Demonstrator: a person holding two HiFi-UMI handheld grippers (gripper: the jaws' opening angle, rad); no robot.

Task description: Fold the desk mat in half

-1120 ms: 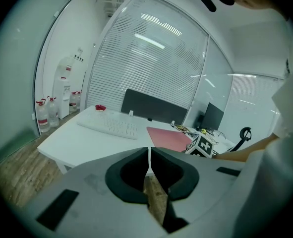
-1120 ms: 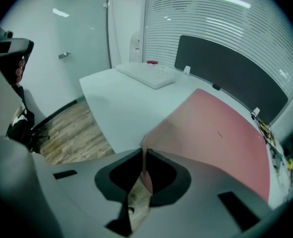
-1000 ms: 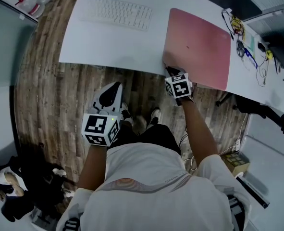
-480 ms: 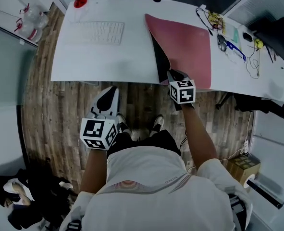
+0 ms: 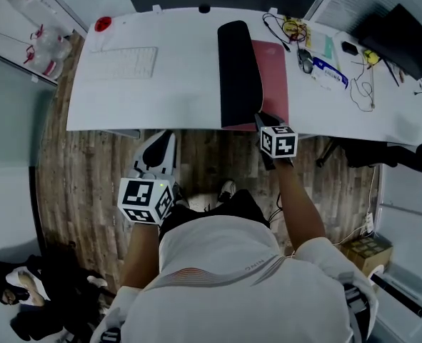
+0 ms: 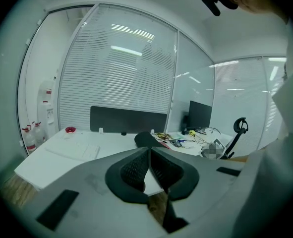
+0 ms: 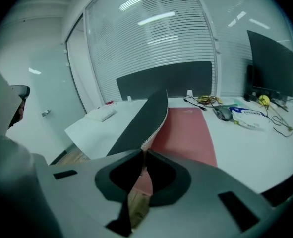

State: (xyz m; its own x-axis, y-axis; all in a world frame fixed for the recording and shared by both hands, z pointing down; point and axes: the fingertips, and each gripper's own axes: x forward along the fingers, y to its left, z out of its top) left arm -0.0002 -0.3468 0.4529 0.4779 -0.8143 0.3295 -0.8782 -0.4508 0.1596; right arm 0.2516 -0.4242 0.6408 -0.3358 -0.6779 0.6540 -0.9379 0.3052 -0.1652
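Only the right gripper view shows the right gripper (image 7: pixel 144 151) with its jaws clamped on a corner of the mat (image 7: pixel 186 128). The left gripper (image 6: pixel 149 148) has its jaws together on nothing, off the near edge of the desk (image 5: pixel 168 98). A keyboard (image 5: pixel 125 63) lies toward the far left corner and cables (image 5: pixel 296 31) far right, both clear of the mat, which lay flat a second ago and now has its black underside turned over its left half.
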